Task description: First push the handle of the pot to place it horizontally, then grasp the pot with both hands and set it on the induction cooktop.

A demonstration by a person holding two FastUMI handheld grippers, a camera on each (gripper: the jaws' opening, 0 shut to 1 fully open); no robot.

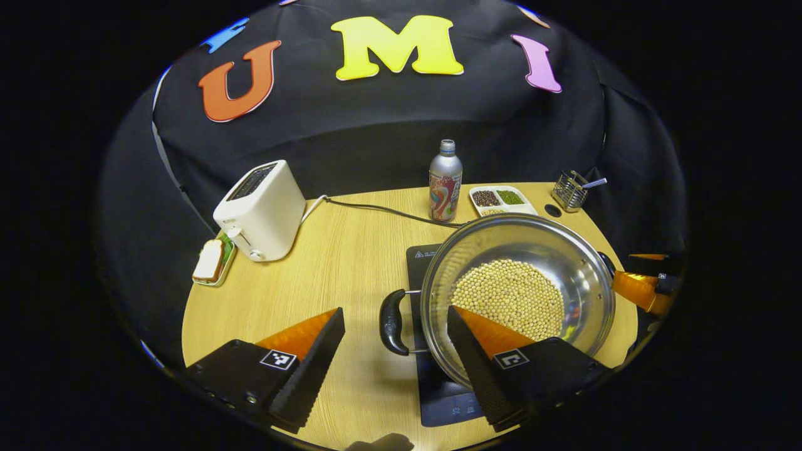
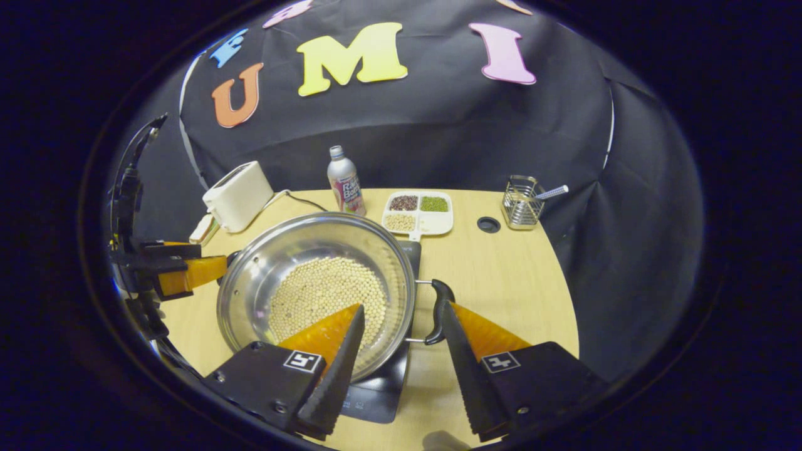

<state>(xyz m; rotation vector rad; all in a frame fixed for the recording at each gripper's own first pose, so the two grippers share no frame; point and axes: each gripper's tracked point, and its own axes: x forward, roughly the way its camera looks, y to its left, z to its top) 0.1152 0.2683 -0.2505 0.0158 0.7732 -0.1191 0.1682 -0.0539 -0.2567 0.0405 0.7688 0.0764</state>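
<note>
- My left claw (image 1: 395,335) is spread wide, its fingers either side of the pot's (image 1: 532,250) black side handle (image 1: 392,322); I see no contact with it.
- My right claw (image 2: 401,326) is also wide, straddling the other handle (image 2: 438,311), which sits just beside one finger.
- The pot, holding pale beans (image 1: 507,297), sits on the induction cooktop (image 1: 442,394) on the worktop (image 1: 351,250).
</note>
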